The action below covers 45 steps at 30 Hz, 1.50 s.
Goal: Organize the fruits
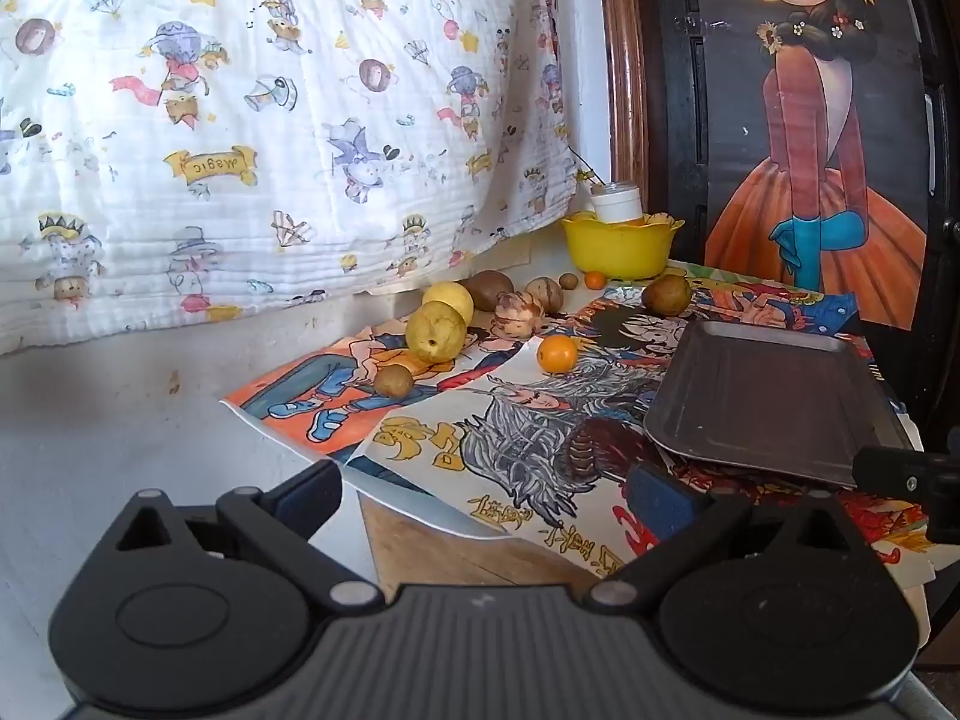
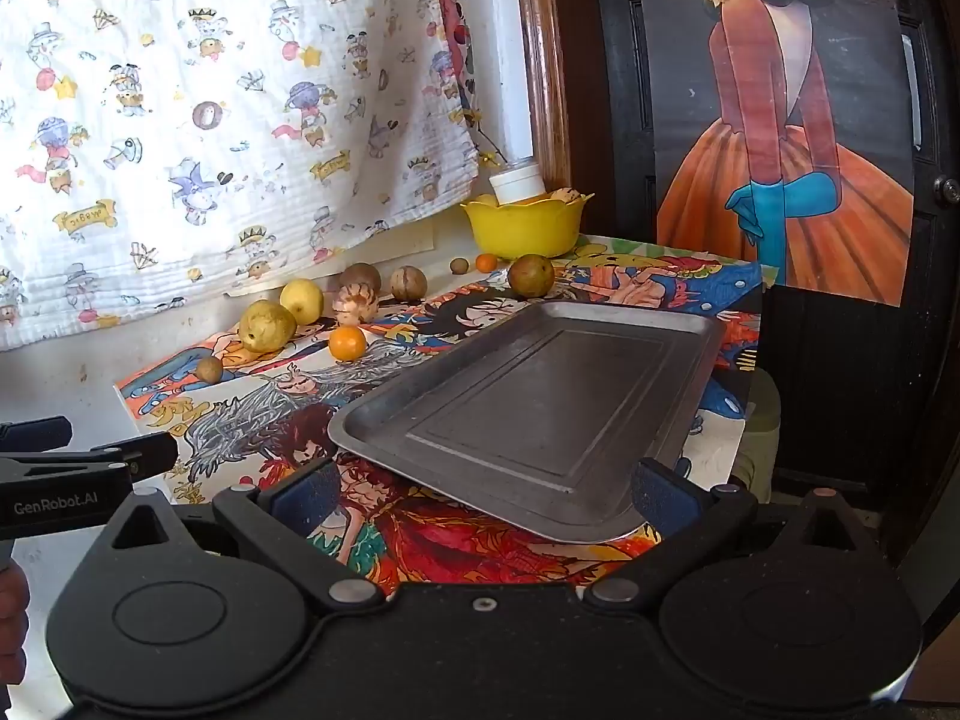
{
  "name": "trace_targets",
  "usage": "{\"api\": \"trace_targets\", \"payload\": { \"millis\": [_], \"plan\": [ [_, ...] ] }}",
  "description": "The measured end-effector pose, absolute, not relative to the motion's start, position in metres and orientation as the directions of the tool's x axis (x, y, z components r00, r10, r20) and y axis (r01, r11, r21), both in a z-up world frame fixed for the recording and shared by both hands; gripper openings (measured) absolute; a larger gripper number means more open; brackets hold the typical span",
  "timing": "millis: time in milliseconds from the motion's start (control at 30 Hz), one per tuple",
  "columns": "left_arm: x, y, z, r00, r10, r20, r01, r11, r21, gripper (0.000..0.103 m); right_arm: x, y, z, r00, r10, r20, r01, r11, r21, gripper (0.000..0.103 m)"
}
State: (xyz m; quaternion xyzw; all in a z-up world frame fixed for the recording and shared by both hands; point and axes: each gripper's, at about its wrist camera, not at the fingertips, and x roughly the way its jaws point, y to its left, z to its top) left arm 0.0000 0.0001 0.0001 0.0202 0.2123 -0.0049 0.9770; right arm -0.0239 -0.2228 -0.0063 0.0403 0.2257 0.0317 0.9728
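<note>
Loose fruits lie in a cluster at the back of the table. They include two yellow guavas (image 1: 435,333) (image 2: 267,327), an orange (image 1: 557,354) (image 2: 347,343), a green-brown round fruit (image 1: 666,295) (image 2: 531,276), and several brown and walnut-like pieces (image 1: 517,315) (image 2: 355,304). An empty grey metal tray (image 1: 774,396) (image 2: 540,408) rests on the right. My left gripper (image 1: 486,498) is open over the table's near left corner, holding nothing. My right gripper (image 2: 485,495) is open, its fingers on either side of the tray's near edge without touching it.
A yellow bowl (image 1: 621,246) (image 2: 525,228) with a white jar (image 1: 618,201) (image 2: 517,183) in it stands at the back. Comic-print paper (image 1: 480,438) covers the table. A patterned cloth (image 1: 240,120) hangs on the left and a dark door with a poster (image 2: 780,180) is on the right.
</note>
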Motion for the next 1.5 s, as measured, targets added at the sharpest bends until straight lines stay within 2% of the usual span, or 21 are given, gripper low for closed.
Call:
{"api": "trace_targets", "payload": {
  "millis": [533,933,1267,1500],
  "plan": [
    [0.006,-0.004,0.003,0.878,0.073,-0.474,-0.017,0.992,0.122,0.103,-0.024,-0.224,-0.007,0.896,0.08,-0.437,-0.042,0.994,0.097,0.103],
    [0.002,-0.006,0.007,0.88,0.104,-0.463,-0.029,0.986,0.166,0.103,-0.024,-0.225,-0.006,0.895,0.082,-0.438,-0.043,0.994,0.1,0.103],
    [0.003,-0.003,0.01,0.879,0.093,-0.467,-0.025,0.988,0.151,0.103,-0.024,-0.224,-0.006,0.896,0.082,-0.437,-0.043,0.994,0.099,0.103],
    [0.011,0.005,0.014,0.845,0.067,-0.53,-0.02,0.995,0.094,0.103,-0.024,-0.223,-0.006,0.896,0.081,-0.437,-0.043,0.994,0.097,0.103]
  ]
}}
